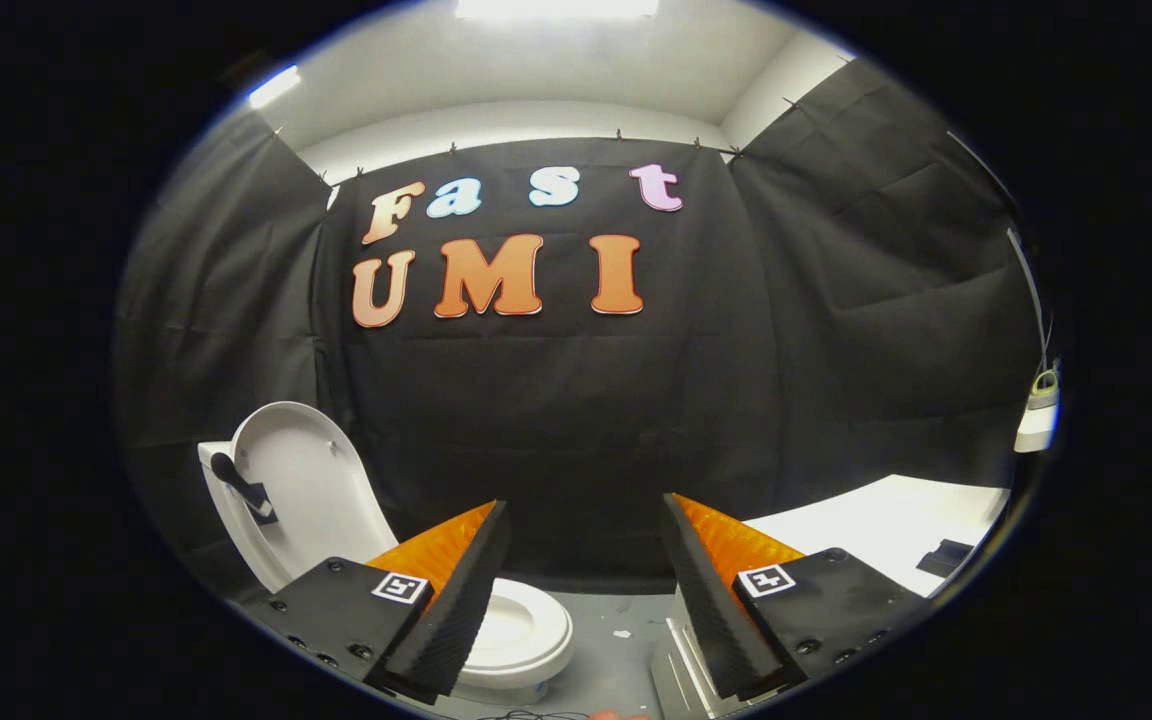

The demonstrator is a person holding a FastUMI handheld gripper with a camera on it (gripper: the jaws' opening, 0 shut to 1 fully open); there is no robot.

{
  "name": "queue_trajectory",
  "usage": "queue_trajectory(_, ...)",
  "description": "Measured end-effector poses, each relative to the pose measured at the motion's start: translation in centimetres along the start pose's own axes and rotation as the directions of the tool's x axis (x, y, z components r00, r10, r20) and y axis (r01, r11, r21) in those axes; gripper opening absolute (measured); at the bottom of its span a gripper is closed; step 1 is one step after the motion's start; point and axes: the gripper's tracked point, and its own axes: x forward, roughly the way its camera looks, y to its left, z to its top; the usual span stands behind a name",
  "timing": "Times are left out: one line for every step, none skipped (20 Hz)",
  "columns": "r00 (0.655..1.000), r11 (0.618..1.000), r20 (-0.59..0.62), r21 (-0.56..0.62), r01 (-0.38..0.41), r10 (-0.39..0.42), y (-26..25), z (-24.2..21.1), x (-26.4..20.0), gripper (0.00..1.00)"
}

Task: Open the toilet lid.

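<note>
In the gripper view, the lid (298,480) is seen at lower left, already raised upright over the seat (526,632). The gripper (586,530) is held open and empty; the toilet lies left of and beyond its left finger, apart.

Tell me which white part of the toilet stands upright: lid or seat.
The lid: it stands raised against the tank, beyond the open gripper. The seat lies flat on the bowl, just past one finger.
</note>
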Motion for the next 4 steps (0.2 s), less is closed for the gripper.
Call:
queue_trajectory(1.000,1.000,0.001,-0.001,0.000,0.000,0.04,0.02,-0.12,0.97)
queue_trajectory(1.000,1.000,0.002,-0.001,-0.001,0.001,-0.03,0.01,-0.16,0.97)
queue_trajectory(1.000,1.000,0.001,-0.001,-0.001,0.001,-0.01,-0.03,-0.12,0.97)
queue_trajectory(1.000,1.000,-0.001,-0.001,-0.001,0.001,-0.02,-0.16,-0.08,0.97)
